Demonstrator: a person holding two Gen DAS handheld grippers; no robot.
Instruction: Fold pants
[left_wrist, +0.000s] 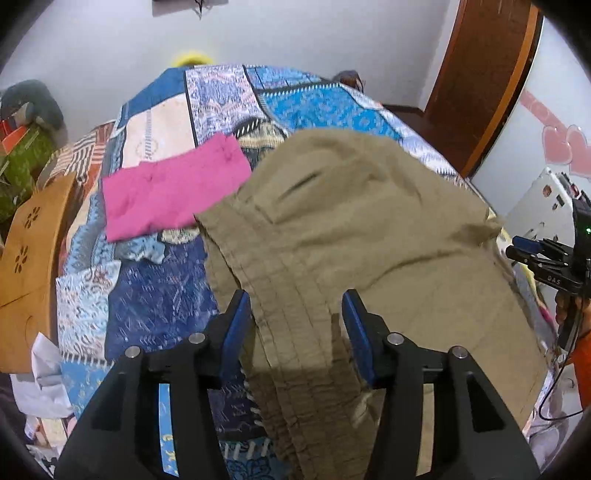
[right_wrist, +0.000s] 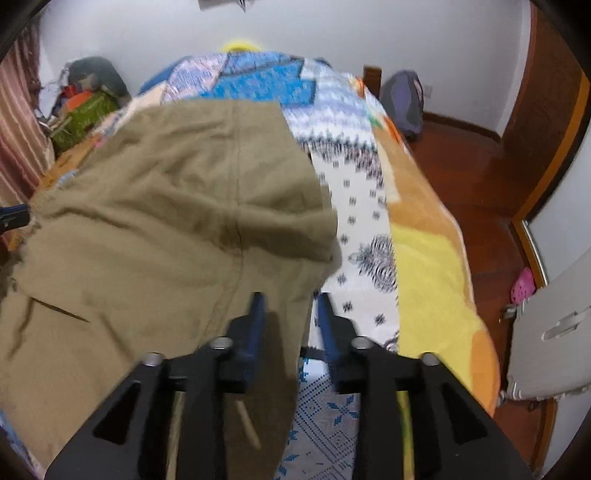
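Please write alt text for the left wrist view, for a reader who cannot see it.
The left gripper, jaws open, straddles the ribbed waistband of khaki pants spread on a patchwork bedspread. A folded pink cloth lies beyond, left of the pants.

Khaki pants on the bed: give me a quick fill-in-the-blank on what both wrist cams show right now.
1. The khaki pants lie on a patchwork ____.
2. The folded cloth beside the pants is ____ in colour.
3. The left gripper has its jaws ____, with the waistband between them.
4. The right gripper straddles the pants' ____ edge.

Missing words: bedspread; pink; open; right
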